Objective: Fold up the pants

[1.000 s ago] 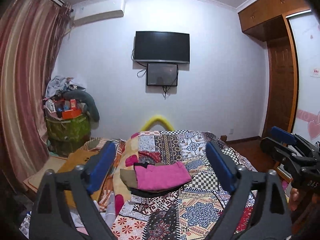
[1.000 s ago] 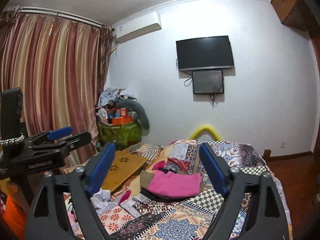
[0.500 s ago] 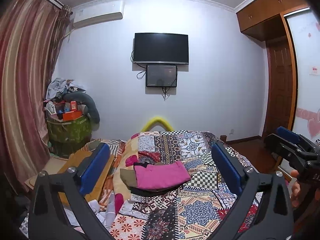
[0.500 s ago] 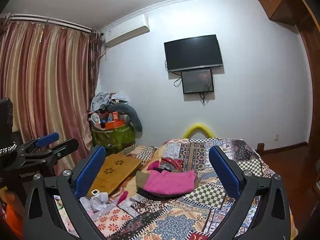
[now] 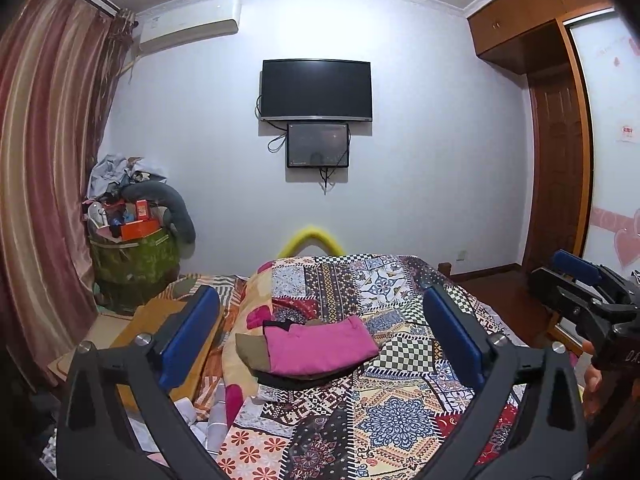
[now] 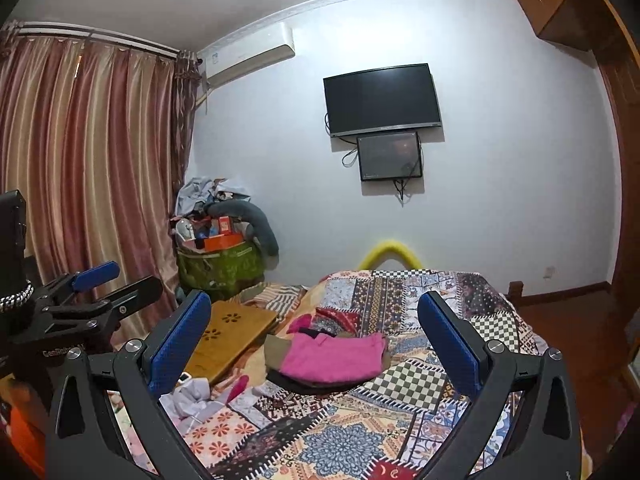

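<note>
Both my grippers are held up above the bed, clear of everything. My left gripper (image 5: pixel 320 328) has its blue pads spread wide apart, nothing between them. My right gripper (image 6: pixel 314 330) is likewise wide apart and holds nothing; it also shows at the right edge of the left wrist view, and the left one shows at the left edge of the right wrist view.

Landmark: the patchwork quilt (image 5: pixel 400 412) covering the bed.

- Pink pants (image 5: pixel 318 346) lie folded on the quilt, toward its left side, on top of a small stack. Under them a dark garment (image 5: pixel 304 380) sticks out at the near edge, and an olive-brown piece (image 5: pixel 252 350) sticks out to the left. Neither gripper touches the stack.
- Left of the quilt, a wooden lap desk (image 6: pixel 230 336) rests flat, with white crumpled cloth (image 6: pixel 188 396) just in front of it.
- Beyond the quilt's far left corner, a green basket (image 5: pixel 134 262) heaped with clutter stands by the striped curtain (image 6: pixel 88 168).
- Behind the quilt's far edge, a yellow arc (image 5: pixel 310 238) rises against the wall, beneath the wall television (image 5: pixel 316 90).
</note>
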`<state>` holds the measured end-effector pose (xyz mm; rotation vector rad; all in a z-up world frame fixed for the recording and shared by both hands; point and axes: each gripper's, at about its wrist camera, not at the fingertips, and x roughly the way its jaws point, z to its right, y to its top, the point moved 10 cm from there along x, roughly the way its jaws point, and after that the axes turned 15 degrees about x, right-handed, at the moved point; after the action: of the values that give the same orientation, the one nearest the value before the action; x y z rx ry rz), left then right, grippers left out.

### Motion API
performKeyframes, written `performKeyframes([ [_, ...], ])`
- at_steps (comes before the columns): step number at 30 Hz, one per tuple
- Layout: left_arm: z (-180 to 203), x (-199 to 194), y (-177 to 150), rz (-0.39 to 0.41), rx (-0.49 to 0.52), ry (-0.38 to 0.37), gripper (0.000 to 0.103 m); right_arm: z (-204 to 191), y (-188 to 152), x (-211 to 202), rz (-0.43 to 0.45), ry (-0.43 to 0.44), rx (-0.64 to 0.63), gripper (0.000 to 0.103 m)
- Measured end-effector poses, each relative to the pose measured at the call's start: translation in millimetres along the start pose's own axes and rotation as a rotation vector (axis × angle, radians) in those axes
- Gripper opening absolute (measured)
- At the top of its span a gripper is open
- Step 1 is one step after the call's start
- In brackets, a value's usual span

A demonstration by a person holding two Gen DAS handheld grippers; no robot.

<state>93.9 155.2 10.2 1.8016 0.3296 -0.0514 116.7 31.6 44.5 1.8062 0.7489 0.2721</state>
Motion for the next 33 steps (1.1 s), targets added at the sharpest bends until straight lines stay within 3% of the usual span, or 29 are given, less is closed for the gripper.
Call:
performKeyframes([
  [33,15.3,5.9,1.8,-0.01,-0.008,-0.065,0.103,14.5,4.3,-8.5,-0.007,-0.031,0.037,0.103],
])
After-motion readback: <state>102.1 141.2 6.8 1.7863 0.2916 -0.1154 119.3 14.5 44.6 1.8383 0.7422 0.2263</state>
